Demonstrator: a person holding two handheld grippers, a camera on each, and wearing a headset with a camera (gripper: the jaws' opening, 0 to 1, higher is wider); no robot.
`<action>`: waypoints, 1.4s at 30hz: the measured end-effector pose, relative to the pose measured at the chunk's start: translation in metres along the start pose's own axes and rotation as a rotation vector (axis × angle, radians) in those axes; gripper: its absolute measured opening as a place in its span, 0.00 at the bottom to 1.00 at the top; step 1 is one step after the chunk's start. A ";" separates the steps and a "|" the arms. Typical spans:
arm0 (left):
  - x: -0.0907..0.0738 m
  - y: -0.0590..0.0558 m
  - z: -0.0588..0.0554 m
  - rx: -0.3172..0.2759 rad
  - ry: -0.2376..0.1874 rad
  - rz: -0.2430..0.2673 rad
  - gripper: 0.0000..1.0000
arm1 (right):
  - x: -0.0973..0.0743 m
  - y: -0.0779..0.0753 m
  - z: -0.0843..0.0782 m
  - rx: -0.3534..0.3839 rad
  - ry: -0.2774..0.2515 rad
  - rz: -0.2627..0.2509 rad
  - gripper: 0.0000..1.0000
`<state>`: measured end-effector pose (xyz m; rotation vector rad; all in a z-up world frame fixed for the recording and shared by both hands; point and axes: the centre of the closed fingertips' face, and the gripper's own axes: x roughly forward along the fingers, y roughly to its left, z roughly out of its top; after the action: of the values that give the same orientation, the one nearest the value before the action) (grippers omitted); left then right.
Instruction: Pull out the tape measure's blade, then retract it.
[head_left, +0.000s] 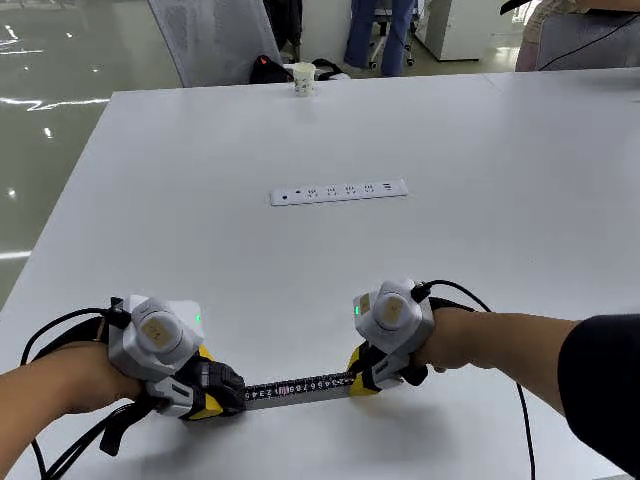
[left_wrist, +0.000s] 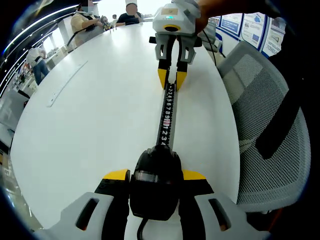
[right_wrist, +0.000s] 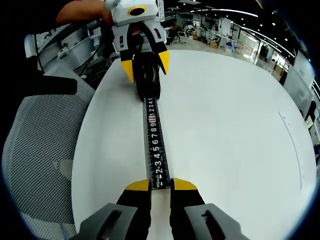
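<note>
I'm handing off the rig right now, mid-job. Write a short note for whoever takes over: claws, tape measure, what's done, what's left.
Grippers: the left claw is shut on the black tape measure case, near the front edge of the white table. The right claw is shut on the tip of the blade.
Things: the blade runs straight between the two claws, numbers up, low over the table. A power strip lies mid-table, apart from the work.
Done: blade pulled part way out.
Left: pull further if more length is wanted, then bring the tip back to the case to retract it.
</note>
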<state>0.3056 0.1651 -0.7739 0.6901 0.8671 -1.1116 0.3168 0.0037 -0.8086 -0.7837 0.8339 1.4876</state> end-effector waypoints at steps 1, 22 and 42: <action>0.000 0.000 0.000 0.000 0.000 0.000 0.32 | 0.000 0.000 0.000 0.000 0.000 0.000 0.10; 0.001 0.000 0.000 -0.001 -0.003 0.002 0.32 | -0.003 0.000 -0.006 -0.005 0.013 -0.004 0.10; 0.000 0.000 0.001 -0.001 -0.004 0.001 0.32 | -0.009 -0.002 -0.014 -0.002 0.025 -0.004 0.10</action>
<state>0.3063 0.1646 -0.7737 0.6871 0.8641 -1.1115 0.3192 -0.0126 -0.8077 -0.8065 0.8492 1.4782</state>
